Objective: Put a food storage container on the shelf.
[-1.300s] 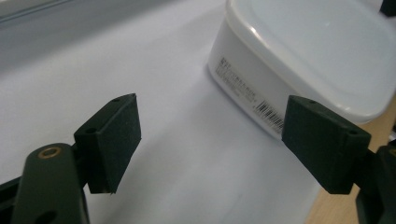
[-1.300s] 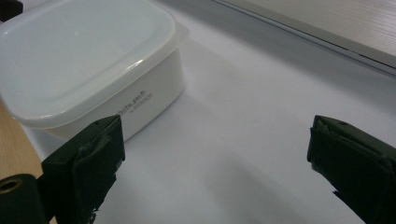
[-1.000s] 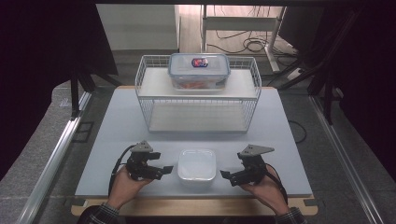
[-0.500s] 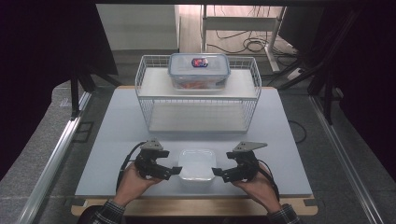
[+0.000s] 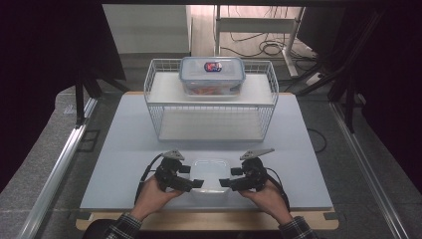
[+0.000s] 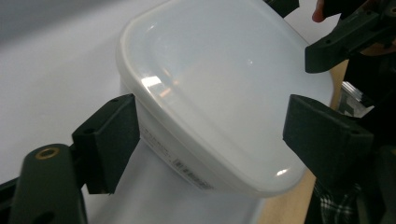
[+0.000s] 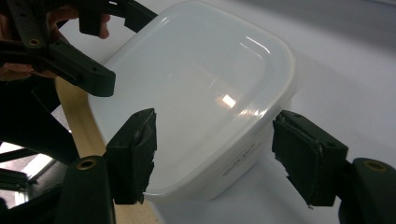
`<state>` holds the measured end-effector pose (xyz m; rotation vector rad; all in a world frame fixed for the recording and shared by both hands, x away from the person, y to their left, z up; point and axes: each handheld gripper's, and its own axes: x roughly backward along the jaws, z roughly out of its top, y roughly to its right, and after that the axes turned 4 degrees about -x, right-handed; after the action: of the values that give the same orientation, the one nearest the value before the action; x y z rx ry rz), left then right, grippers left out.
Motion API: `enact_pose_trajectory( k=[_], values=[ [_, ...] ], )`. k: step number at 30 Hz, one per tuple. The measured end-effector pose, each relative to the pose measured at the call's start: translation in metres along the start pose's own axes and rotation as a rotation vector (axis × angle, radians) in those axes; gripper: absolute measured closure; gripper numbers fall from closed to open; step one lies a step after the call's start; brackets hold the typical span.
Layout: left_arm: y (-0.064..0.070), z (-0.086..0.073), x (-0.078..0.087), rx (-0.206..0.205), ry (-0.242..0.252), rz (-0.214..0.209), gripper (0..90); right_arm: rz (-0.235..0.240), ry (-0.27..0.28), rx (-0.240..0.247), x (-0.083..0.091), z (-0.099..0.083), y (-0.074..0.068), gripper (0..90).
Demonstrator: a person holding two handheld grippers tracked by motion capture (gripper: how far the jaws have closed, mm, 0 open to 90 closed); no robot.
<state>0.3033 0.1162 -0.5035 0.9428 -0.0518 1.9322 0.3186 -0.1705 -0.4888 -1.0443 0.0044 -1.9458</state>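
A white translucent lidded container (image 5: 209, 173) lies on the table near its front edge, between the two hands. In the left gripper view, my left gripper (image 6: 215, 140) stands open with its jaws on either side of one end of the container (image 6: 219, 88). My right gripper (image 7: 219, 156) is open too and straddles the opposite end of the container (image 7: 201, 93). From above, the left gripper (image 5: 191, 184) and the right gripper (image 5: 227, 183) point inward at each other across the box. Neither pair of jaws has closed on it.
A white wire rack (image 5: 211, 107) stands at the back middle of the pale table (image 5: 119, 149). On its upper shelf sits a clear food box (image 5: 212, 74) with a blue-rimmed lid and reddish contents. The table's wooden front edge (image 5: 199, 220) runs just behind the hands.
Both grippers have moved inward from the container's sides, and their open jaws now reach around its two ends. The container has not moved.
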Motion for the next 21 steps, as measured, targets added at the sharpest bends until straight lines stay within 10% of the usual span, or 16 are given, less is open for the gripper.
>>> enact_pose_trajectory(
  k=[12,21],
  values=[
    [0.006,-0.01,0.019,0.03,0.033,-0.001,52.7,-0.006,-0.041,-0.104,0.017,-0.002,-0.007,58.3],
    [0.012,-0.012,0.024,0.044,0.139,0.092,69.9,-0.023,0.042,-0.129,0.026,-0.005,-0.006,75.7]
  ],
)
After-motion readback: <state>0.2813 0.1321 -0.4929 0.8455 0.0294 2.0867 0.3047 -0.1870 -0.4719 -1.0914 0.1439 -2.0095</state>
